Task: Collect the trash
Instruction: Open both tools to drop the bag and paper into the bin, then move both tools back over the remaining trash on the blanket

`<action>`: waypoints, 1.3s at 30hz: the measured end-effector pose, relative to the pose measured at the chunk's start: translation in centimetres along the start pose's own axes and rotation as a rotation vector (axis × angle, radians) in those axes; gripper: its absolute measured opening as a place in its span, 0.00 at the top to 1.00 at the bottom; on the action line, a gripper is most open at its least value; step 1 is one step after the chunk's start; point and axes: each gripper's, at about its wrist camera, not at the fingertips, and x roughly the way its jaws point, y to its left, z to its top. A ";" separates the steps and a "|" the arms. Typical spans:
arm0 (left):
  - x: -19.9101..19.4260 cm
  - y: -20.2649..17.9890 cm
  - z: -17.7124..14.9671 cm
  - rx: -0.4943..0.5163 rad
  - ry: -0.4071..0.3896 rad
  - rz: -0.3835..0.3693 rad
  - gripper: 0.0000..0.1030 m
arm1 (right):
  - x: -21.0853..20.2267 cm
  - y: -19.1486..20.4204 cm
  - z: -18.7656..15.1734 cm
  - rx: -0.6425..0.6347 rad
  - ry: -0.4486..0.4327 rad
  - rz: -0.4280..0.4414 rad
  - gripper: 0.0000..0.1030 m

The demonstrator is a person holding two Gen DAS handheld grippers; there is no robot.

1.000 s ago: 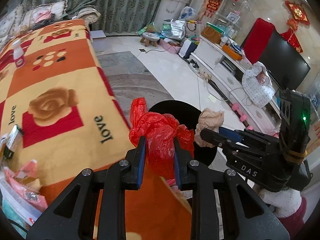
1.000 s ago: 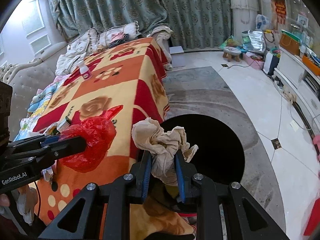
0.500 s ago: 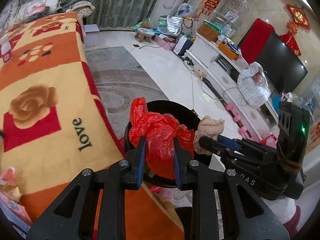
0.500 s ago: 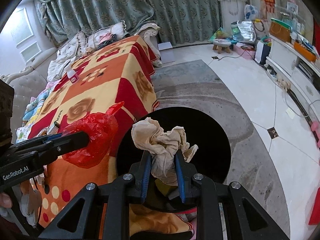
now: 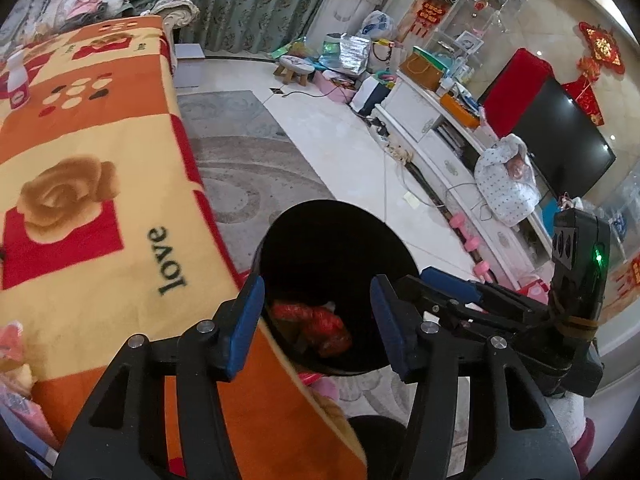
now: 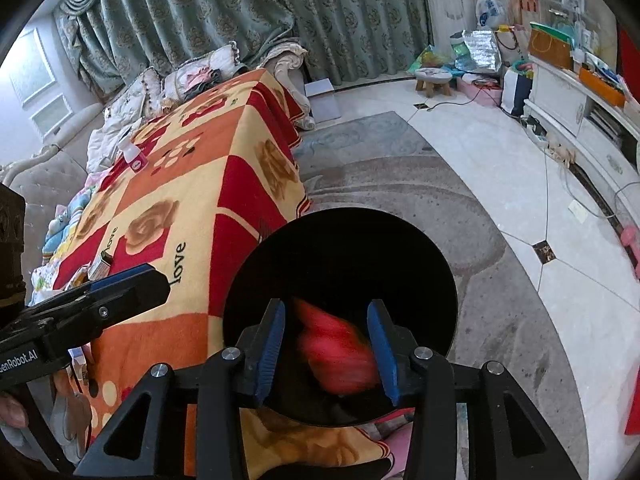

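Trash lies in the black bin point(image 5: 336, 240): a red bag point(image 5: 320, 326) sits down at the bottom of it, and in the right wrist view the same bag point(image 6: 340, 354) shows as a red blur inside the bin point(image 6: 400, 248). I cannot make out the beige wad in there.

"love" is printed on the blanket point(image 5: 100, 152) at about nine o'clock from the bin, beside a brown rose on a red square. "enRobot.AI" reads along the side of the left gripper point(image 6: 132, 286) where it juts in from nine o'clock in the right wrist view. A small white bottle point(image 5: 17, 84) with a pink label stands far up the blanket; its print is too small to read.

Left gripper point(image 5: 318, 318): its jaws have just been opening and now stand apart over the bin mouth, blue pads bare, nothing between them but the view down into the bin. Right gripper point(image 6: 328, 344): its jaws have just been opening too, pads apart and touching nothing. Seen from the left, the right gripper point(image 5: 448, 286) reaches in from three o'clock, at the bin's rim.
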 end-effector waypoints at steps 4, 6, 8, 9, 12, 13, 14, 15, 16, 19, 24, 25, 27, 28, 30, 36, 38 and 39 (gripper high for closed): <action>-1.1 0.5 -0.4 -0.001 -0.010 0.049 0.48 | 0.2 0.6 -0.1 -0.006 0.007 0.008 0.60; -1.7 0.8 -0.6 -0.006 -0.019 0.067 0.48 | 0.3 1.0 -0.2 -0.011 0.011 0.013 0.60; -2.3 1.1 -0.9 -0.010 -0.024 0.095 0.48 | 0.4 1.6 -0.3 -0.023 0.014 0.016 0.60; -2.7 1.4 -1.0 -0.011 -0.025 0.104 0.48 | 0.4 2.0 -0.4 -0.029 0.015 0.020 0.60; -3.6 1.9 -1.4 -0.015 -0.029 0.126 0.48 | 0.4 2.9 -0.4 -0.041 0.015 0.028 0.60; -4.0 2.2 -1.5 -0.015 -0.032 0.134 0.48 | 0.3 3.3 -0.4 -0.044 0.016 0.031 0.60; -4.4 2.3 -1.6 -0.017 -0.036 0.141 0.48 | 0.4 3.6 -0.4 -0.047 0.017 0.034 0.59; -5.0 2.7 -1.8 -0.021 -0.040 0.150 0.48 | 0.4 4.2 -0.4 -0.055 0.020 0.039 0.59; -5.4 3.0 -1.8 -0.025 -0.042 0.156 0.48 | 0.4 4.7 -0.4 -0.062 0.024 0.043 0.59; -7.0 4.3 -2.4 -0.045 -0.052 0.183 0.48 | 0.6 6.6 -0.5 -0.091 0.031 0.061 0.56; -10.3 7.0 -3.3 -0.087 -0.073 0.237 0.48 | 1.0 10.0 -0.8 -0.136 0.042 0.110 0.50; -11.1 7.8 -3.7 -0.100 -0.078 0.250 0.48 | 1.2 10.9 -0.9 -0.148 0.047 0.123 0.50; -12.6 9.2 -4.2 -0.122 -0.085 0.273 0.48 | 1.7 12.5 -1.1 -0.168 0.057 0.145 0.49; -13.6 10.1 -4.6 -0.135 -0.091 0.286 0.48 | 1.9 13.5 -1.2 -0.181 0.064 0.160 0.48; -15.1 11.7 -5.2 -0.155 -0.103 0.312 0.48 | 2.3 15.3 -1.5 -0.205 0.076 0.188 0.48; -19.2 17.0 -7.1 -0.228 -0.129 0.410 0.48 | 3.6 20.7 -2.5 -0.284 0.117 0.260 0.45; -20.3 18.8 -7.3 -0.259 -0.141 0.439 0.48 | 4.0 22.6 -3.0 -0.319 0.131 0.277 0.44; -21.0 20.0 -7.3 -0.281 -0.152 0.458 0.48 | 4.2 23.7 -3.3 -0.337 0.140 0.286 0.44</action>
